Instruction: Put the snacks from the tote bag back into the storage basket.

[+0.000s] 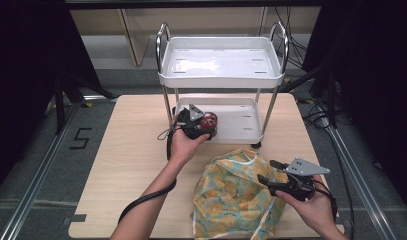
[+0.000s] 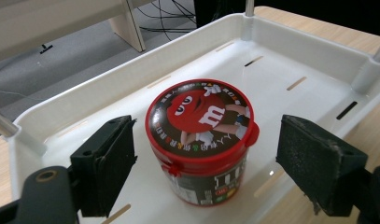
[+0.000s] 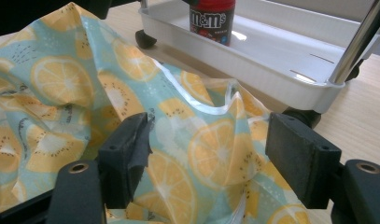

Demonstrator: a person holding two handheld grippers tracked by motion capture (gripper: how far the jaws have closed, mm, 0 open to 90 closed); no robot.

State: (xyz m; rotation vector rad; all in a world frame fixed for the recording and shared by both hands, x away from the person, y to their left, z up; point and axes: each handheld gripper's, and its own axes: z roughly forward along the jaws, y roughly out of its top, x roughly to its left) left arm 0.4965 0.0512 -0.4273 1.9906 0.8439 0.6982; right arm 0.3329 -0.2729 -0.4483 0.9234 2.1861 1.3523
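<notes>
there, left hand-held gripper [image 2: 204, 163] spread around the candy tub [image 2: 200, 140]; right hand-held gripper [image 3: 208, 158] spread over the lemon-print bag [image 3: 66, 93]

We see a pale wooden desk [image 1: 136, 150] on a grey floor [image 1: 51, 165], where a black mark shaped like a five [image 1: 80, 138] is taped. Black cables [image 1: 291, 47] lie tangled behind, near a light wooden furniture leg [image 1: 131, 37].

— What carries it all?
— A light wooden bench [image 1: 136, 165], filling the middle of the frame. A white two-tier trolley [image 1: 221, 75] stands at its upper centre.
— And on the bench itself?
— A lemon-print bag [image 1: 231, 192] at lower right. An M&M's tub [image 2: 199, 140] stands on the trolley's lower tray [image 2: 313, 60].
</notes>
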